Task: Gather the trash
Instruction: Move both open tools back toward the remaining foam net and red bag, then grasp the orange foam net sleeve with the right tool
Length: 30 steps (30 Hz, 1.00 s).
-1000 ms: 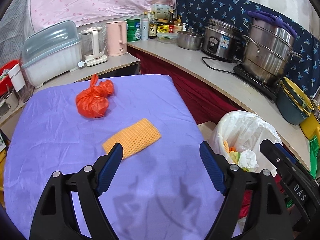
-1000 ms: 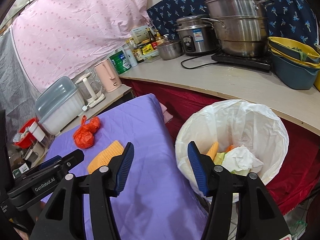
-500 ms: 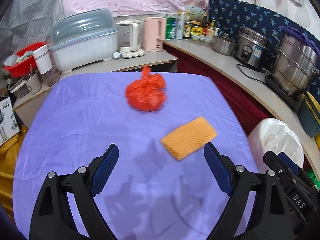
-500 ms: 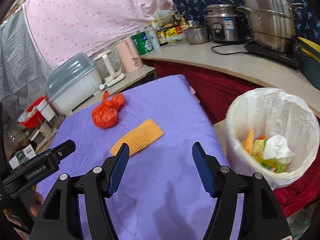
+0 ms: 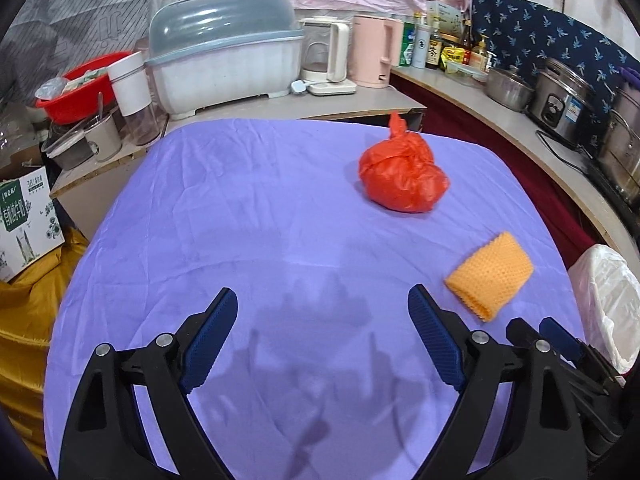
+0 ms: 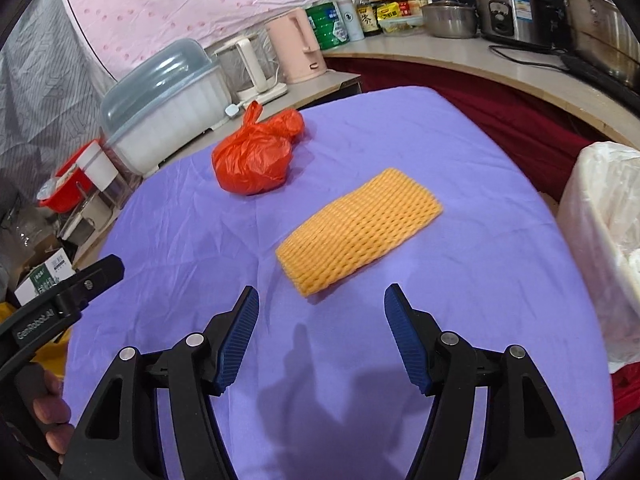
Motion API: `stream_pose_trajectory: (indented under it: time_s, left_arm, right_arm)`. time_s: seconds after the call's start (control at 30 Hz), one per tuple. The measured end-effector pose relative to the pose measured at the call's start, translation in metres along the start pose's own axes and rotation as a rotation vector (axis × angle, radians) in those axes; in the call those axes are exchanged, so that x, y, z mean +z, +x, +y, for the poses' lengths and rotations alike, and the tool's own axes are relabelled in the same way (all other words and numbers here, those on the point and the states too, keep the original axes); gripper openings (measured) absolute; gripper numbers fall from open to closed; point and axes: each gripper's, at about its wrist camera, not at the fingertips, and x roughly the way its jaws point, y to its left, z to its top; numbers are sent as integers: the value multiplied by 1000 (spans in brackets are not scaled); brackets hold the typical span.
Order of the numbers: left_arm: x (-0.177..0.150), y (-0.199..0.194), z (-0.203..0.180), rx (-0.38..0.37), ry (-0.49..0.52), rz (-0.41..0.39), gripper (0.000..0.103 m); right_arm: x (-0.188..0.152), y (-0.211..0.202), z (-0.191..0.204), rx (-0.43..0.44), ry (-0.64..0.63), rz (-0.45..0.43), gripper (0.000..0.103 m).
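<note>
Here a purple tablecloth fills the kitchen corner; a knotted red bag and orange foam net lie apart on it. The lined bin is cut off. Left gripper and right gripper gape empty.

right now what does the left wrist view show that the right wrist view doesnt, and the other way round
Only the left wrist view: the left gripper, open over bare cloth, the cardboard box at the left edge, and the blue patterned wall cloth.

Only the right wrist view: the right gripper, open just short of the orange foam net, plus a hand on the other tool's handle.

Both: the purple tablecloth, red tied bag, foam net, white-lined bin, dish box and pink kettle.
</note>
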Motion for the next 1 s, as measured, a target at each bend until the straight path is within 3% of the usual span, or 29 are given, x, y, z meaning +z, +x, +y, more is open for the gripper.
stream_pose_trajectory:
  time_s: [0.37, 0.53, 0.63, 0.77, 0.87, 0.9, 1.0]
  left_arm:
    - [14, 24, 27, -4, -39, 6, 83]
    - [16, 31, 29, -15, -43, 14, 83]
    - [17, 34, 27, -20, -40, 18, 83]
    - [19, 36, 21, -28, -33, 19, 83]
    - [21, 37, 15, -37, -32, 21, 83]
    - [21, 38, 12, -40, -31, 23, 83]
    - [24, 40, 0, -49, -25, 26, 83]
  right_arm:
    - [21, 52, 2, -91, 113, 22, 69]
    - [16, 62, 13, -167, 44, 19, 69]
    - [15, 62, 13, -199, 6, 20, 60]
    - [14, 57, 4, -180, 5, 20, 45]
    - [13, 52, -4, -140, 7, 27, 29]
    - [12, 48, -6, -134, 7, 26, 17]
    - [14, 43, -12, -127, 3, 25, 10]
